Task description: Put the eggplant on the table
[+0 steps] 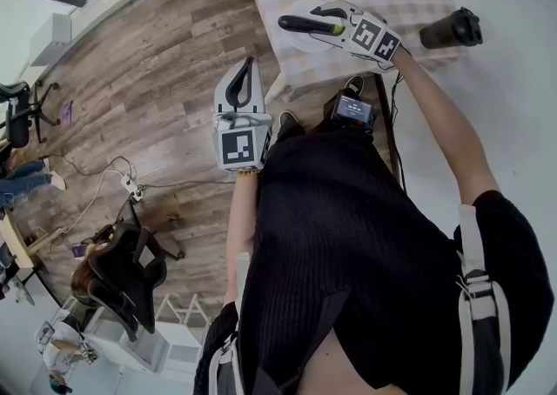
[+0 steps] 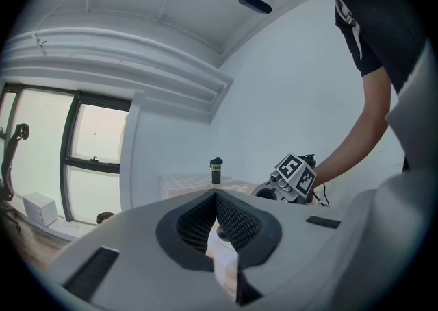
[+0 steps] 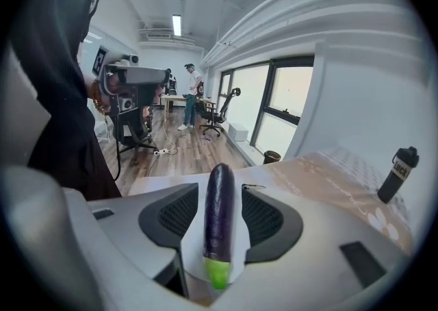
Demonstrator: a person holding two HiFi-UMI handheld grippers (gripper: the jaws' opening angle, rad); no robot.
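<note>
Long dark-purple eggplant w/ green stem end [image 3: 219, 214] lying on a round white plate [image 3: 189, 252], atop the table w/ beige checked cloth [image 3: 328, 179]. Set lengthwise btwn the pads of the R gripper [image 3: 220, 188], green end nearest that gripper's camera, dark tip pointing away. R gripper jaws wide apart: strip of white plate visible on each side of the eggplant, so pads not pressing on it. Tilted downward over the plate, marker cube toward the person's forearm.

From the head view: plate near the table corner closest to the person, eggplant across its middle, R gripper straddling it.

Tall black bottle w/ lid [image 1: 452, 30] upright on the cloth, toward the other side of the table, well apart from plate & eggplant.

L gripper [image 2: 216, 196] held about level, off the table, over the brown wood-plank floor [image 1: 157, 80], well apart from the eggplant. Jaws together at the tips, nothing btwn them; only the ribbed black pads meeting.

Person's black knit top [image 1: 348, 237] filling the lower part of the head view. Black office chair [image 1: 122, 276] on the floor at lower left, near a white cable.
</note>
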